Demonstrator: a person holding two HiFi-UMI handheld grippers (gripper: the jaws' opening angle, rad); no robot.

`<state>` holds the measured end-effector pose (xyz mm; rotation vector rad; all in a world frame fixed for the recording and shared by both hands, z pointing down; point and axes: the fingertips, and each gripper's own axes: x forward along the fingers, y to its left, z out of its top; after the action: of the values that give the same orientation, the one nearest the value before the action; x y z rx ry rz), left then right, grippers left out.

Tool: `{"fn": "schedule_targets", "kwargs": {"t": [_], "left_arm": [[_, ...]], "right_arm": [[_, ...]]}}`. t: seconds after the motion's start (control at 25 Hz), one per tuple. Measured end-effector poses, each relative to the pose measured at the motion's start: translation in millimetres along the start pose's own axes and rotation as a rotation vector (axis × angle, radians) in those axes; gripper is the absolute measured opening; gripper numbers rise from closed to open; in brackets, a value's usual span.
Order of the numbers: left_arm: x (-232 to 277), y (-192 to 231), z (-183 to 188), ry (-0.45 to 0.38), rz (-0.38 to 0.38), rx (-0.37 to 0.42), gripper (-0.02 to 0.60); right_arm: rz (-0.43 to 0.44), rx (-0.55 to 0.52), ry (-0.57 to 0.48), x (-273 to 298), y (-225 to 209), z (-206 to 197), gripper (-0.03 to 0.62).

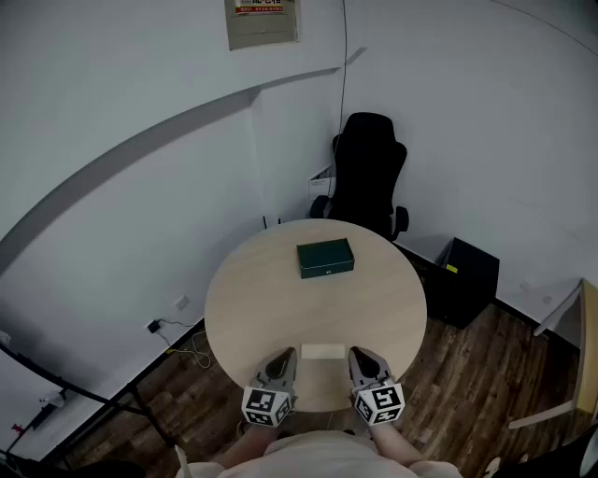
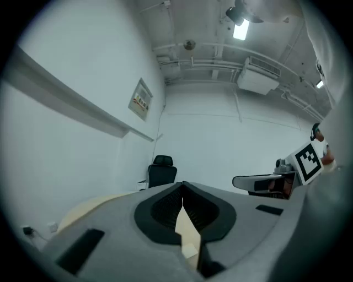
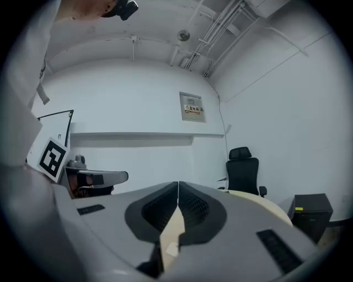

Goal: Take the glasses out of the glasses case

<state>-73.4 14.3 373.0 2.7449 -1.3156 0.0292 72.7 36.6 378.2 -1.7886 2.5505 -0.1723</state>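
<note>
The dark green, rectangular hard glasses case (image 1: 326, 259) lies closed and flat on the round, pale wooden table (image 1: 243, 299). It sits on the table's far half, roughly midway between its left and right edges, with bare tabletop all round it.

At the table's near edge lies a small, flat, whitish rectangular piece (image 1: 323, 352), well apart from the case; what it is cannot be made out.

The left gripper (image 1: 286, 356) is over the table's near edge just left of that piece, and the right gripper (image 1: 359, 355) is just right of it. Both point level across the table. In the left gripper view the left gripper's (image 2: 183, 187) jaws are pressed together at the tips, with nothing between them. In the right gripper view the right gripper's (image 3: 177, 187) jaws meet the same way, also empty. Neither touches the case.

A black high-backed office chair (image 1: 366, 177) stands just beyond the table's far edge, against the white wall. A black box-shaped bin (image 1: 467, 280) sits on the dark wooden plank floor (image 1: 467, 373) to the table's right. A beige wall panel with a red label (image 1: 264, 21) hangs high on the wall beyond the table.
</note>
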Motion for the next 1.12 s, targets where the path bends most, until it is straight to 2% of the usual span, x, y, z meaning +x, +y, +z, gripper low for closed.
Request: {"fn": "schedule_targets", "kwargs": {"t": [0.8,1.12], "left_arm": [[4,0,-2,-0.004,-0.006,-0.003,0.009],[10,1,-13,0.025,-0.013,-0.014,0.009]], "right_arm": [[0.008,-0.001,-0.008,3,-6,0,0.014],[-0.015,0.015,0.047,7,-16,-18,0.014]]}}
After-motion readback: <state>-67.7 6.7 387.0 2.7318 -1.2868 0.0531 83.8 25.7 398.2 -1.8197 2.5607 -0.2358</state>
